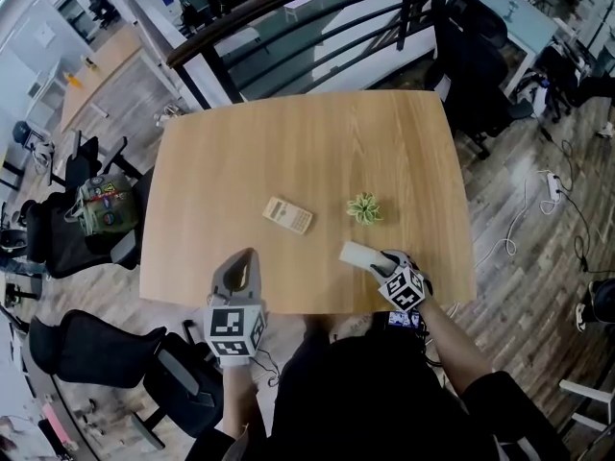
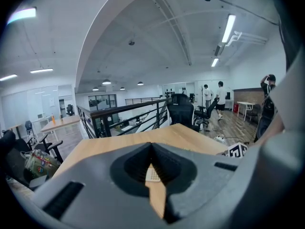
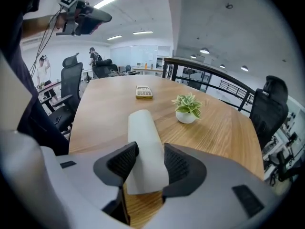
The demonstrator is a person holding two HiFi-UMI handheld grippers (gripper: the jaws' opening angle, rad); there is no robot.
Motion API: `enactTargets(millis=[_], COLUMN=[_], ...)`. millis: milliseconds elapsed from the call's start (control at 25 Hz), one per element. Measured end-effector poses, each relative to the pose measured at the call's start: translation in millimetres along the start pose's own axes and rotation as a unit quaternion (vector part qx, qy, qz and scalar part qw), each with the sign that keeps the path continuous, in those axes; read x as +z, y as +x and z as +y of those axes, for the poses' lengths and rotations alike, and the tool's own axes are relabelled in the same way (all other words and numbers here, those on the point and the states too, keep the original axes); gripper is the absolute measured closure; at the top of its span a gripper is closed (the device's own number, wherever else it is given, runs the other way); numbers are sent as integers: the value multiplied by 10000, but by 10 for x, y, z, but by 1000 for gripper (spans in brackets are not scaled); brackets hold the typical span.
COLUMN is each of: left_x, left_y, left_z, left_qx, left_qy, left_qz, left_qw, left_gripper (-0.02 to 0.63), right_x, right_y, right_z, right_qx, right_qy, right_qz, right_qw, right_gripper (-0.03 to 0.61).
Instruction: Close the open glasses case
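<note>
Head view: the case [image 1: 357, 254] lies on the worktop [image 1: 307, 142] near its front edge, looking closed, at the right hand-held gripper [image 1: 382, 261]; the left hand-held gripper [image 1: 250, 255] hangs aside, likely unneeded. Left gripper view: its jaws meet, empty. Right gripper view: jaws spread, straddling the case; pads seemingly not pressing, probably a release.

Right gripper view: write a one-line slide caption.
Right gripper straddles a pale glasses case on the wooden table, plant and calculator beyond.
</note>
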State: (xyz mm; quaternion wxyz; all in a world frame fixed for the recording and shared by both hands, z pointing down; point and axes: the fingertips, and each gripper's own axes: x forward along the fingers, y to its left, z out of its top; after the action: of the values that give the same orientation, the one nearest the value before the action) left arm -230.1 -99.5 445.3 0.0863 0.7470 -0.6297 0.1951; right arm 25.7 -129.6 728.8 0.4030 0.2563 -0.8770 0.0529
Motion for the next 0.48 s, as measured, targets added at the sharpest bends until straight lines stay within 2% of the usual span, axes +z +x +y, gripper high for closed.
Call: enactTargets(millis=[280, 400, 480], left_x=[-34, -43, -54], left_y=[-34, -46, -50], left_z=[-4, 21, 25], left_qx=[-33, -28, -25], left_qy=[-7, -13, -29], left_qz=[2, -7, -10], left_qw=[10000, 10000, 10000], left_gripper=[612, 612, 612], right_x=[93, 232, 346], right_y=[-110, -275, -427], right_z=[-80, -176, -244], right_qx=[37, -70, -171], right_qy=[334, 469, 705], right_qz=[-71, -386, -668], right_qw=[9994, 9981, 9951], right_gripper=[387, 389, 415])
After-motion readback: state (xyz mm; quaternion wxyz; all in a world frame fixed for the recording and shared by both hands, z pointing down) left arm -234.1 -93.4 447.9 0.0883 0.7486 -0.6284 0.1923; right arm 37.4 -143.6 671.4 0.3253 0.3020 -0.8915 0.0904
